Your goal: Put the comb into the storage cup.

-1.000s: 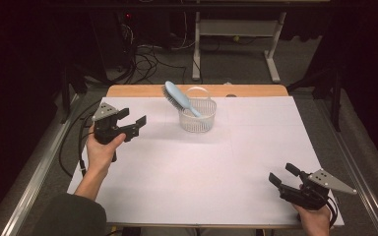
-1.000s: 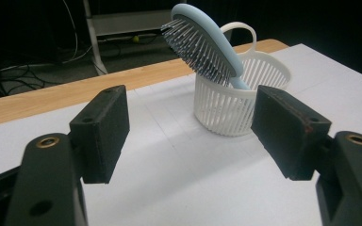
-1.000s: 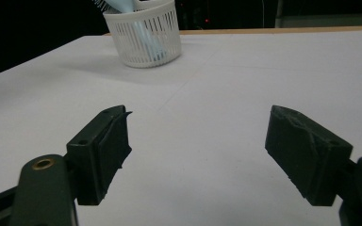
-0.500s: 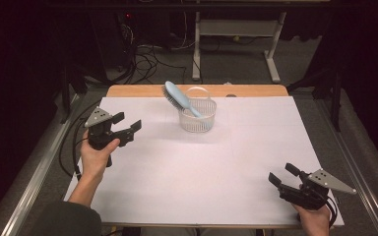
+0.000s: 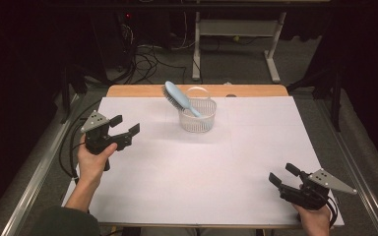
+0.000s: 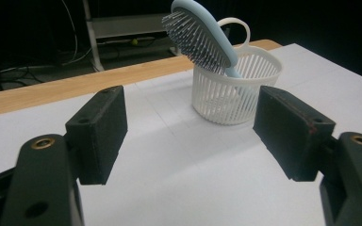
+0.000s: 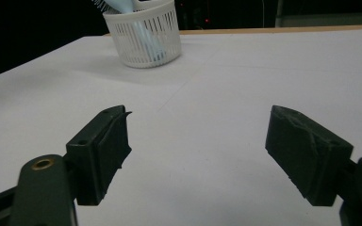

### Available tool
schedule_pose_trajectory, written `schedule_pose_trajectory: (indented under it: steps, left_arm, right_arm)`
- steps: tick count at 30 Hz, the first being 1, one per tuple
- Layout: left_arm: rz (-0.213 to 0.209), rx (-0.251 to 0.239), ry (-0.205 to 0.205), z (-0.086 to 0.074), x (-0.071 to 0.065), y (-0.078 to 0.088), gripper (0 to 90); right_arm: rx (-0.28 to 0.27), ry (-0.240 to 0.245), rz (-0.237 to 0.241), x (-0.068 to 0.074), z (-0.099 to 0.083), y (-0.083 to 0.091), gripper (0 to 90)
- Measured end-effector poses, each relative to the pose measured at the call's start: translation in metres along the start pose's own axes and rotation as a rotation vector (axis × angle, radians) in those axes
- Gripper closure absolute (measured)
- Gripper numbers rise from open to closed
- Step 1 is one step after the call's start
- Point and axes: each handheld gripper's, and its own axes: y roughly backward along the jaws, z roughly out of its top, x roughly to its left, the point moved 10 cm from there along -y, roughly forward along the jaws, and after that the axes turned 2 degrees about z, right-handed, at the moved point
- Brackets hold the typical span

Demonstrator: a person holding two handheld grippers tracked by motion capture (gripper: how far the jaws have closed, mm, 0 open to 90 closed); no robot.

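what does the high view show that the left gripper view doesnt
High view alone: the right gripper open at the near right edge, the left hand, and the floor cables behind the table. Left gripper view alone: the hairbrush bristles close up, facing the camera. Both: the hairbrush standing handle-down in the white basket, on the white table cover, with the left gripper open and empty.

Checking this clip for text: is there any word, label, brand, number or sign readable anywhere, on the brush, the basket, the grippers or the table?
None: no readable text in any view.
The blue hairbrush, the white basket, the white table cover, the left gripper and the right gripper all show plain surfaces without lettering.
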Motion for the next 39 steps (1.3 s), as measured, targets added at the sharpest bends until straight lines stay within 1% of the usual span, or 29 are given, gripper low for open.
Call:
schedule_pose_trajectory:
  steps: [21,32,39]
  left_arm:
    - [-0.001,-0.022,0.004,-0.007,0.000,0.020,25.3]
    - [0.002,-0.026,0.006,-0.012,-0.001,0.027,24.5]
    - [0.000,-0.039,0.011,-0.012,-0.002,0.030,24.2]
  right_arm:
    - [0.000,-0.002,0.001,0.000,0.000,0.000,22.7]
    - [0.000,-0.003,0.000,0.000,0.000,0.000,22.7]
    - [-0.001,-0.001,0.000,0.000,0.000,0.000,22.6]
